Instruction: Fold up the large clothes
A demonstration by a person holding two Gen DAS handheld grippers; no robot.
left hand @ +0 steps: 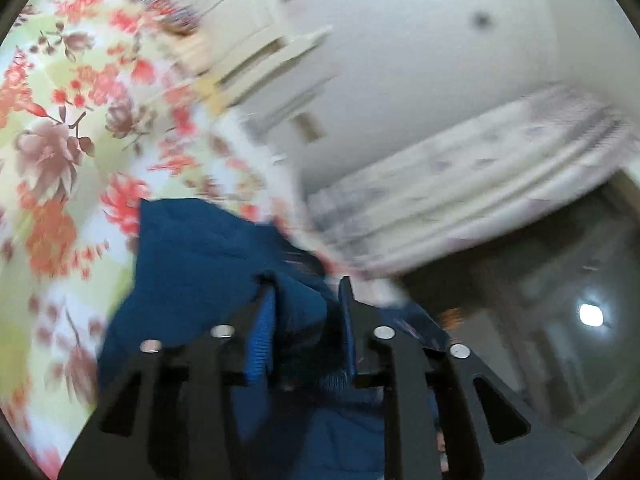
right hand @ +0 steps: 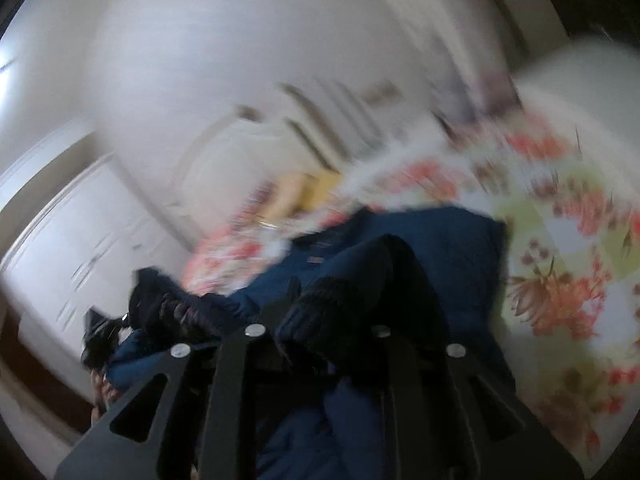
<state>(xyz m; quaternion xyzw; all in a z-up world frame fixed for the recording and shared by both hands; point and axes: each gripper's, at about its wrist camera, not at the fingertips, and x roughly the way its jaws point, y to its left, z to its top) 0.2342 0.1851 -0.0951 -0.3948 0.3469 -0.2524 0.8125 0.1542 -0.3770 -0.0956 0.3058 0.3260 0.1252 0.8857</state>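
Two grippers on one blue garment (left hand: 192, 264), lying on the floral bedspread (left hand: 60, 120). Left gripper (left hand: 308, 292) narrow w/ cloth bunched btwn pads; right gripper (right hand: 316, 300) narrow, dark ribbed cuff in it, grip unclear. Risk: fabric slips out, fold collapses onto bedspread.

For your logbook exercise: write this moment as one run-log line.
left gripper: blue garment between jaws | right gripper: same garment | surface: floral bedsheet
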